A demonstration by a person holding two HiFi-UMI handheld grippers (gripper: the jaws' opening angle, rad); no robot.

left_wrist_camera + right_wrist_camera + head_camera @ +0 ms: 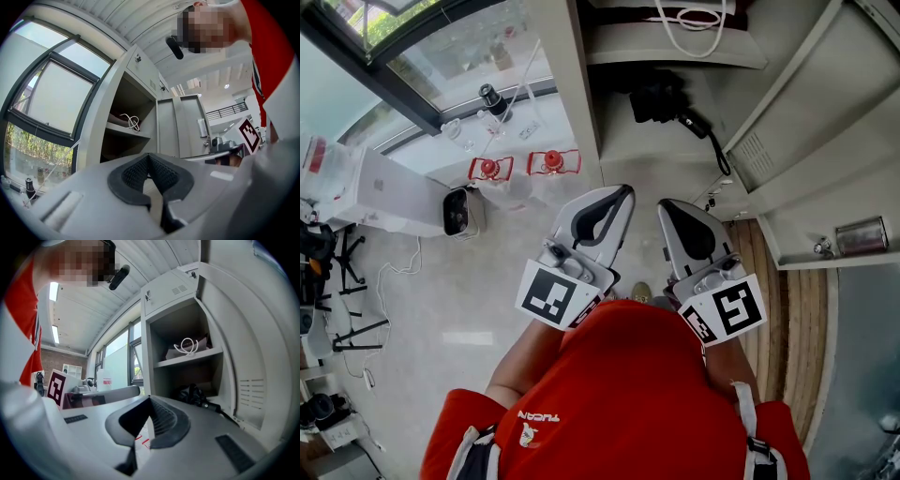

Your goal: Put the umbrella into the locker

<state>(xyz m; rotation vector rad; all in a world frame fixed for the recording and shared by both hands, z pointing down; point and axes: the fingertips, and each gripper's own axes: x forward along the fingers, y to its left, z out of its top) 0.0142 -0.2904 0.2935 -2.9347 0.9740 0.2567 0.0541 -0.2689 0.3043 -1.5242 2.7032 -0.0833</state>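
Note:
The black folded umbrella (659, 97) lies in the lower compartment of the open grey locker (675, 150), its handle and strap (710, 139) reaching over the front edge. The right gripper view shows the umbrella (194, 393) under the shelf (187, 359). Both grippers are held side by side in front of the locker, apart from the umbrella. My left gripper (624, 193) is shut and empty, with its pads (140, 171) meeting at the tip. My right gripper (664, 206) is also shut with nothing in it, its tip (150, 400) pointing at the locker.
A bag with white cord handles (187, 347) sits on the upper shelf. The locker door (825, 141) stands open at the right, with a metal latch (861, 234). Water bottles with red labels (525, 169), a white box (394, 192) and tripods (337, 281) stand at the left by the window.

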